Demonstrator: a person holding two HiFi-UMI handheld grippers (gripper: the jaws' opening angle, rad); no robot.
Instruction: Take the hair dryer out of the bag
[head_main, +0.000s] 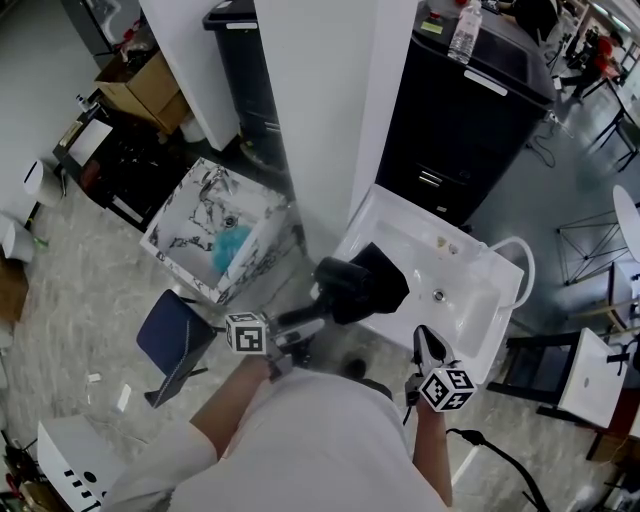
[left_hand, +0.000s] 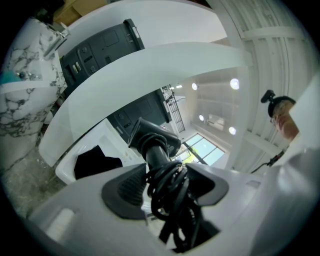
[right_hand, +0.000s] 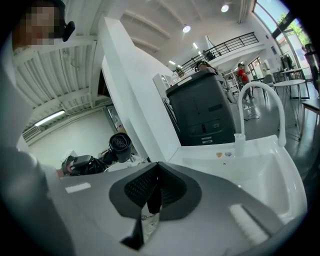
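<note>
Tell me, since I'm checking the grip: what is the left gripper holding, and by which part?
The hair dryer, by its handle with the black cord wound round it; the jaws of the left gripper clamp it.

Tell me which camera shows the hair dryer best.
The left gripper view: the hair dryer fills the centre, its cord-wrapped handle clamped in the left gripper's jaws. The head view shows it from above, dark against the black bag. The right gripper view shows it small, left of centre.
</note>
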